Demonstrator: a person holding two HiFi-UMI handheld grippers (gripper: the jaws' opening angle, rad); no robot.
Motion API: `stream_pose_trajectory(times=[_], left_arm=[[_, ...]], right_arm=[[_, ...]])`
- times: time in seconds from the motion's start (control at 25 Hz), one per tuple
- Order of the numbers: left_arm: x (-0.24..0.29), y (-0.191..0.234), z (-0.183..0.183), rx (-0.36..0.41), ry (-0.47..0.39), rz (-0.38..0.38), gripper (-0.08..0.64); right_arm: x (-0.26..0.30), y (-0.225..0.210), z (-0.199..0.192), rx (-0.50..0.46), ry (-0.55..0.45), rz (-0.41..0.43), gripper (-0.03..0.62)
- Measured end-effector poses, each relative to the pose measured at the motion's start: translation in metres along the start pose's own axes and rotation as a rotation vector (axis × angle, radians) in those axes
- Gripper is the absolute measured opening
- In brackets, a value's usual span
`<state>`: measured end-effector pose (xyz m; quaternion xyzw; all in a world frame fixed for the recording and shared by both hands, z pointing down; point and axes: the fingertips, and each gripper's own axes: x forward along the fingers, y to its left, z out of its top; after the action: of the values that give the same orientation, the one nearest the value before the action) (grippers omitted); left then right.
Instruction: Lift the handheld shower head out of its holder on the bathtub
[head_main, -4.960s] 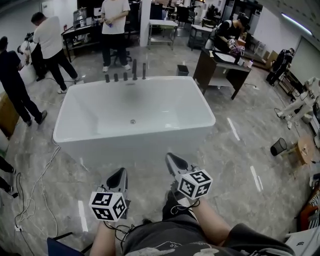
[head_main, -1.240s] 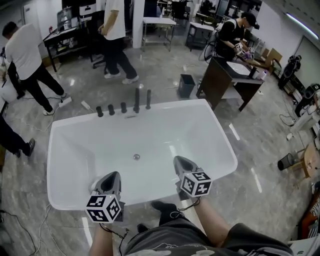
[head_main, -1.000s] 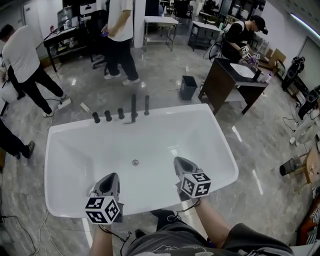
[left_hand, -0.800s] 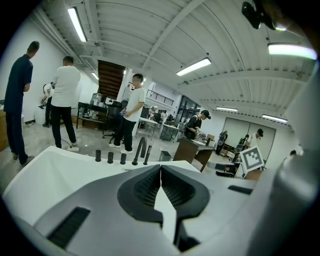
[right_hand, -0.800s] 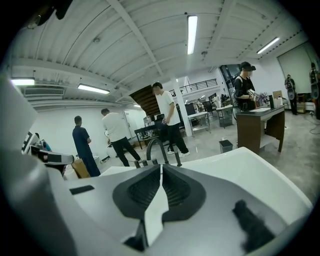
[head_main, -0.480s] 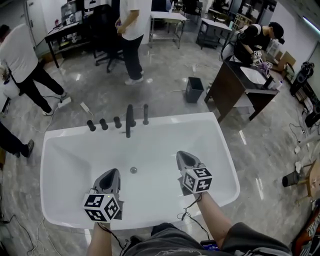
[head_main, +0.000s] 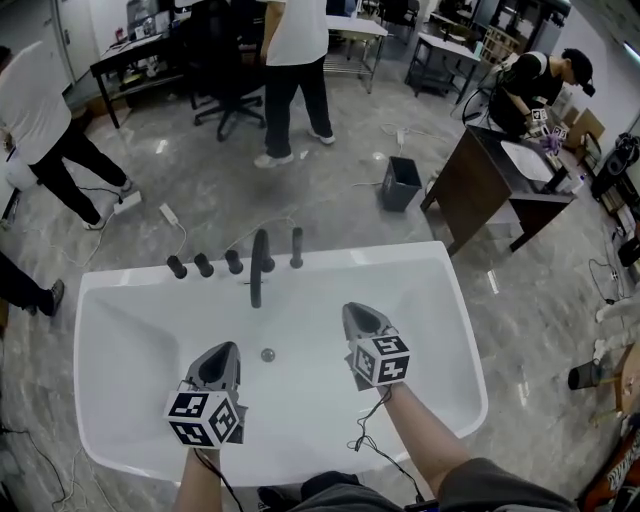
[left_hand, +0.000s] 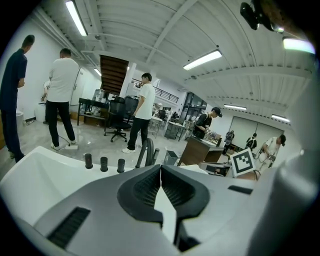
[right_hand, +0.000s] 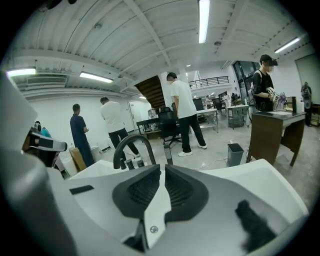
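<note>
On the shiny grey floor, a small dark bin near a brown worktop. Further back, a black chair beside a person in white.

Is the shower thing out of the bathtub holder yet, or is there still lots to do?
Not yet. Done so far: the left gripper and right gripper are over the bathtub, jaws closed, empty. In hand: nothing. Left: the handheld shower head stands in its holder on the far rim beside the spout; a gripper must reach it, open, grip and lift it out.
</note>
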<state>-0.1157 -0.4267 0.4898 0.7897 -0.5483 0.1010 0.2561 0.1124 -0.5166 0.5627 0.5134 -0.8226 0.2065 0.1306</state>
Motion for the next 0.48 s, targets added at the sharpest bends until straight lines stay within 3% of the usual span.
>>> stream_pose_trajectory(times=[0.48], left_arm=[[0.065,0.045,-0.015,-0.029,0.048,0.018,0.015]], right_arm=[[0.093,-0.004,-0.018,-0.022,0.022,0.010,0.029]])
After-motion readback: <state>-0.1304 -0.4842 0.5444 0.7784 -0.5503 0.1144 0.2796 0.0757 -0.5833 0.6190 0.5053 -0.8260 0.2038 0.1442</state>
